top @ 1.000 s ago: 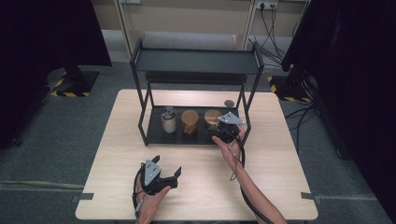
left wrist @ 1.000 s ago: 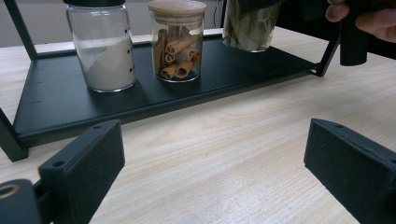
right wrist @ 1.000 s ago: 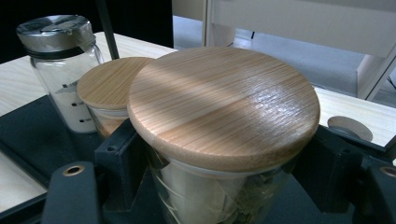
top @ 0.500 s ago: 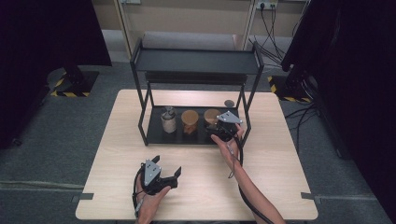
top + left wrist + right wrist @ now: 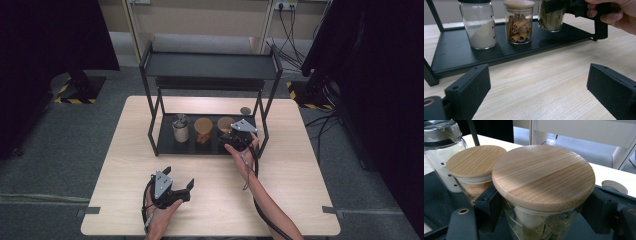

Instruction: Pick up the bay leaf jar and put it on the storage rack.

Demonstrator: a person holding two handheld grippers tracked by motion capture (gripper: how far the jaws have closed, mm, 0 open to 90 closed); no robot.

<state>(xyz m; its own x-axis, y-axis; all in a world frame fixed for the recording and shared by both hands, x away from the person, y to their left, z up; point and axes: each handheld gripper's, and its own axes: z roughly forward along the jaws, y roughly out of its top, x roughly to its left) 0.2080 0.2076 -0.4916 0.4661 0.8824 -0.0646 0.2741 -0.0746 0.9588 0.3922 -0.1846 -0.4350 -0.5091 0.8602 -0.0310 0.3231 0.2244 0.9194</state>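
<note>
Black metal rack's lower shelf, on pale wooden desk: white-powder shaker, cinnamon-stick jar, bamboo-lidded glass bay-leaf jar. Right claw clasps the bay-leaf jar. Left claw agape, empty, above desk.

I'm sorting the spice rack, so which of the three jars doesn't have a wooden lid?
The white-powder jar, leftmost on the rack's lower shelf: its cap is dark, while the cinnamon jar and bay-leaf jar have bamboo lids.

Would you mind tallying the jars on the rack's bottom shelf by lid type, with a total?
Wooden-lidded jars: 2, the cinnamon jar and the leaf jar
Dark-capped jars: 1, the white powder jar
Total: 3
</note>
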